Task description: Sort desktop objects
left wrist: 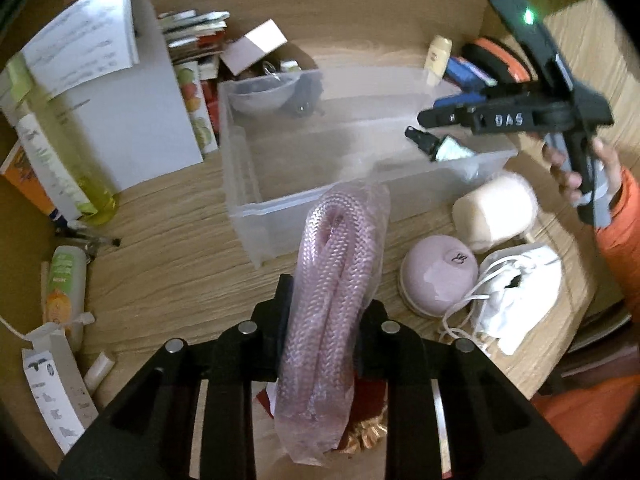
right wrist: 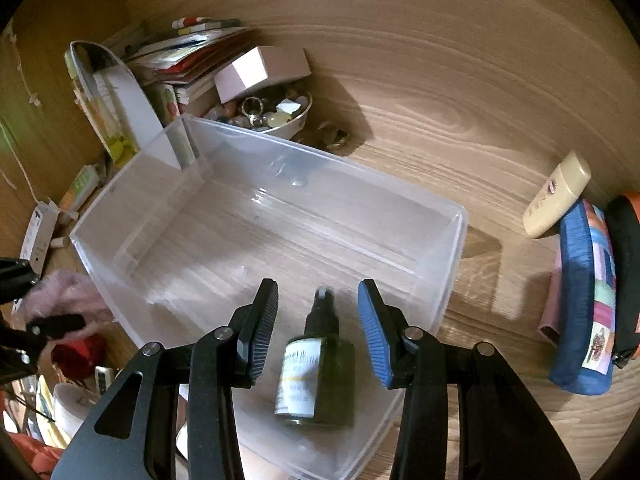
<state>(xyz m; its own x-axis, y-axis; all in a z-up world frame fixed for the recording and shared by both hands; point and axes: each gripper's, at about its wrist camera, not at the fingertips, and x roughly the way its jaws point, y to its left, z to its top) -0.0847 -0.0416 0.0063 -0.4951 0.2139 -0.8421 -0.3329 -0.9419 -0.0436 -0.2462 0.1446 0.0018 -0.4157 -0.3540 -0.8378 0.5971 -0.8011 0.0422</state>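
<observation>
Left gripper [left wrist: 326, 312]: we see its jaws clamped on a pink braided hose in a clear bag [left wrist: 334, 280], held just near of the bin's near wall.
Right gripper [right wrist: 318, 320]: we see its jaws spread wide, gripping nothing, hanging over the near right part of the bin.
Green spray bottle [right wrist: 314, 376]: it shows between the spread fingers, touching neither, blurred; from the left wrist view it hangs in the air just under the right gripper, over the bin's right end.
Clear plastic bin [right wrist: 452, 248]: middle of the wooden desk [right wrist: 460, 92], nothing resting on its floor that we can see.
Right of the bin: a cream tube [right wrist: 558, 196], then a blue patchwork pouch [right wrist: 584, 300].
Far left of the bin: a bowl of trinkets [right wrist: 272, 116], a pink box [right wrist: 260, 72] and stacked books [right wrist: 188, 52].
Near right, left wrist view: a pink dome [left wrist: 438, 280], a cream roll [left wrist: 496, 212], a white drawstring bag [left wrist: 520, 296].
</observation>
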